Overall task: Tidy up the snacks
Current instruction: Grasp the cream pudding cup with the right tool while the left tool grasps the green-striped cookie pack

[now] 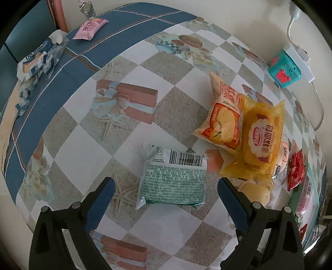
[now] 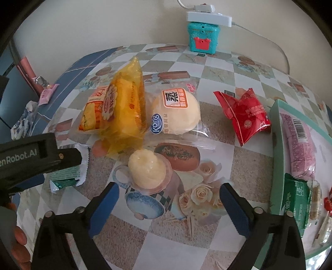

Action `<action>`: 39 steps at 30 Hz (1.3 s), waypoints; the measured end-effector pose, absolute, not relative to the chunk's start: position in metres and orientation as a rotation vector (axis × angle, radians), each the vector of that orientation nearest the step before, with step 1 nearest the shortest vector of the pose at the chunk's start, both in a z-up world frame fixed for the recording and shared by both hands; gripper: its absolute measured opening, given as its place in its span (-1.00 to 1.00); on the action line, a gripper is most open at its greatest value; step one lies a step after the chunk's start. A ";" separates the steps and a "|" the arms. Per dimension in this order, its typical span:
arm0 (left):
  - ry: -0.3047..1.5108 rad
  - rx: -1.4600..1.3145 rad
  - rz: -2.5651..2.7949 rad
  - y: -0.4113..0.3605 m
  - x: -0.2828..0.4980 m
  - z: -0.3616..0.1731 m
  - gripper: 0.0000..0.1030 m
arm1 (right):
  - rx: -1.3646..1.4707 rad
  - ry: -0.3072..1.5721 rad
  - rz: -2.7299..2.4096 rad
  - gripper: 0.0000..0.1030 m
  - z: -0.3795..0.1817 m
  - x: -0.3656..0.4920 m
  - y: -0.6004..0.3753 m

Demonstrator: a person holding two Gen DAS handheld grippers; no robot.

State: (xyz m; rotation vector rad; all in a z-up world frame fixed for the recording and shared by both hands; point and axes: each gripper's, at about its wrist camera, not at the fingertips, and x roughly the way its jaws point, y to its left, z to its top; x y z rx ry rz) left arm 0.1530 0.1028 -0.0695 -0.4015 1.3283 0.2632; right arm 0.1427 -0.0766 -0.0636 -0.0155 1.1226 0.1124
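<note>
My left gripper points down at the checked tablecloth, open, with a green-and-white packet lying flat between its blue pads, which stand clear of it. My right gripper is open too; a pale jelly cup sits just ahead of its fingertips, apart from both pads. Behind the cup lie a yellow bread packet, an orange packet, a white bun packet and a red packet. A mint-green box at the right holds a pink packet and a green one.
A teal toy box and a white power strip with its cable stand by the back wall. At the table's blue edge lie a small pink packet and a crumpled blue-white wrapper. A hand shows at the lower left.
</note>
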 end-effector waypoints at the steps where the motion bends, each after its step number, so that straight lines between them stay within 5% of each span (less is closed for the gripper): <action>1: 1.327 -0.397 0.261 0.102 0.154 -0.070 0.92 | -0.006 1.121 0.113 0.77 -0.064 0.143 -0.078; 10: 1.332 -0.369 0.251 0.088 0.165 -0.073 0.92 | -0.039 1.087 0.170 0.49 -0.064 0.144 -0.061; 15: 1.323 -0.387 0.244 0.094 0.165 -0.074 0.91 | -0.035 1.077 0.173 0.01 -0.063 0.145 -0.061; 18: 1.318 -0.391 0.234 0.097 0.163 -0.073 0.88 | -0.002 1.077 0.174 -0.05 -0.062 0.146 -0.066; 20: 1.314 -0.386 0.224 0.096 0.163 -0.070 0.65 | 0.010 1.072 0.185 -0.06 -0.061 0.146 -0.067; 26: 1.317 -0.371 0.221 0.092 0.165 -0.070 0.45 | -0.008 1.056 0.196 -0.13 -0.060 0.145 -0.061; 39: 1.320 -0.345 0.236 0.087 0.166 -0.073 0.38 | 0.003 1.059 0.199 -0.25 -0.063 0.150 -0.060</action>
